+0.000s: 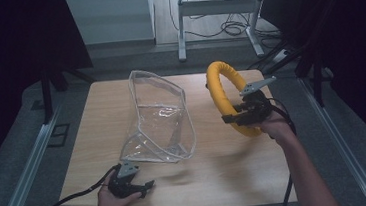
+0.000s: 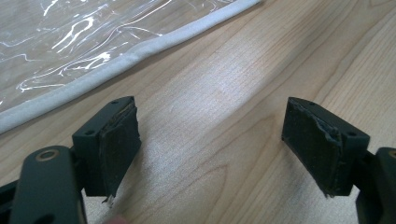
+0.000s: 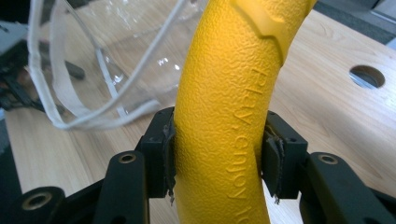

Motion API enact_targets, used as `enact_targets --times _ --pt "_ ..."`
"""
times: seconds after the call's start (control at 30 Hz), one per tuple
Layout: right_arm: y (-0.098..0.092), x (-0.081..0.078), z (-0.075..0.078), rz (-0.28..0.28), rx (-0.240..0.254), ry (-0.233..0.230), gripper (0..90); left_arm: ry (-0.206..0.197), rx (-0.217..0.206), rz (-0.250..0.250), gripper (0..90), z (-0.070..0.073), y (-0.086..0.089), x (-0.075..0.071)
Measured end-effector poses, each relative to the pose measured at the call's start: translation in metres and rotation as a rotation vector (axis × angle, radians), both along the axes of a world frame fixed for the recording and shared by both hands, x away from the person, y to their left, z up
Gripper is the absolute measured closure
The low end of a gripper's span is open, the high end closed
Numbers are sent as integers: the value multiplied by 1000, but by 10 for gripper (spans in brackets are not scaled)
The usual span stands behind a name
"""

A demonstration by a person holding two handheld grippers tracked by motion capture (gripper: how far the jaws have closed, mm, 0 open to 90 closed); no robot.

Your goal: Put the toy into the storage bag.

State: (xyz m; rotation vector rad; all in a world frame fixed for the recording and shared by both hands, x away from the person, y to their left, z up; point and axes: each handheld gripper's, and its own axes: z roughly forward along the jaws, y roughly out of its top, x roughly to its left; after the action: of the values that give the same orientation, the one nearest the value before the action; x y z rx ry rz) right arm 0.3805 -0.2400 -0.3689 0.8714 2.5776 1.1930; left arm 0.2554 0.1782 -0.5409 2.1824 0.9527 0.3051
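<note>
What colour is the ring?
The ring is yellow, seen best in the right gripper view.

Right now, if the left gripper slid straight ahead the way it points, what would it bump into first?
Probably the clear plastic bag. The left gripper has its fingers open over bare table, and the bag's white edge lies just ahead, slightly to the left, though the depth is hard to judge.

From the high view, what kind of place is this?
Probably a lab recording bay: a lone wooden table between dark curtains, floor rails, loose cables under a metal bench frame behind.
</note>
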Motion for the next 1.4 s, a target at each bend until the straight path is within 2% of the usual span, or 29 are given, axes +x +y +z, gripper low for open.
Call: enact_targets --times 0.27,0.43,0.63,0.83,1.23,1.4 --pt "8 3 4 17 43 -2 522 -2 0 -2 190 0 0 0" --pt "6 7 7 21 119 13 523 -3 1 -3 190 0 0 0" --pt "5 5 11 13 154 -3 522 -1 -1 -3 190 0 0 0" --pt "4 4 14 10 215 -6 522 0 0 -4 190 0 0 0" --pt "7 3 18 12 269 -20 522 -1 -2 -1 190 0 0 0" --pt "9 3 19 12 274 -23 521 -1 -1 -1 190 0 0 0"
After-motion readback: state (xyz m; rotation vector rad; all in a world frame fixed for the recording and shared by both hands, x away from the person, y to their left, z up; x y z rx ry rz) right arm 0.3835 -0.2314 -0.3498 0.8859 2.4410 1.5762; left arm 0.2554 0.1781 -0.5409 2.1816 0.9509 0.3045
